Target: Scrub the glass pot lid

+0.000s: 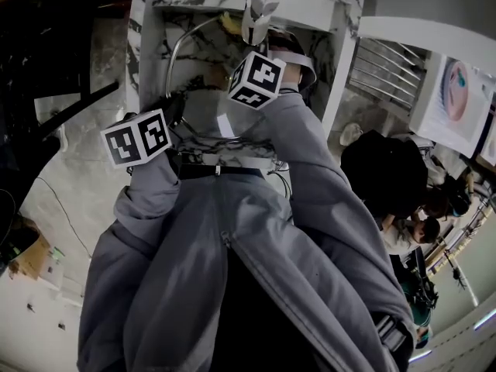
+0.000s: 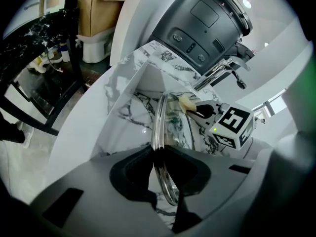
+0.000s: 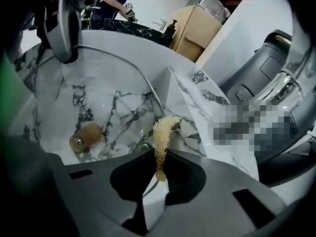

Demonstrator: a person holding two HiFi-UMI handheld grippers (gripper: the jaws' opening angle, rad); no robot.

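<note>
Left gripper (image 2: 160, 154): jaws clamped on the metal rim of the glass pot lid (image 2: 159, 125), which is held on edge over the marble sink (image 2: 129, 100). Right gripper (image 3: 159, 157): clenched on a tan fibrous scrub pad (image 3: 163, 132), close by the lid's far rim (contact unclear). Chrome tap (image 1: 260, 6) overhangs the basin just above the right gripper. Dark grey appliance (image 2: 202, 23) stands behind the sink. Brown knob (image 3: 81, 138), screw at its centre, sits low in the basin.
</note>
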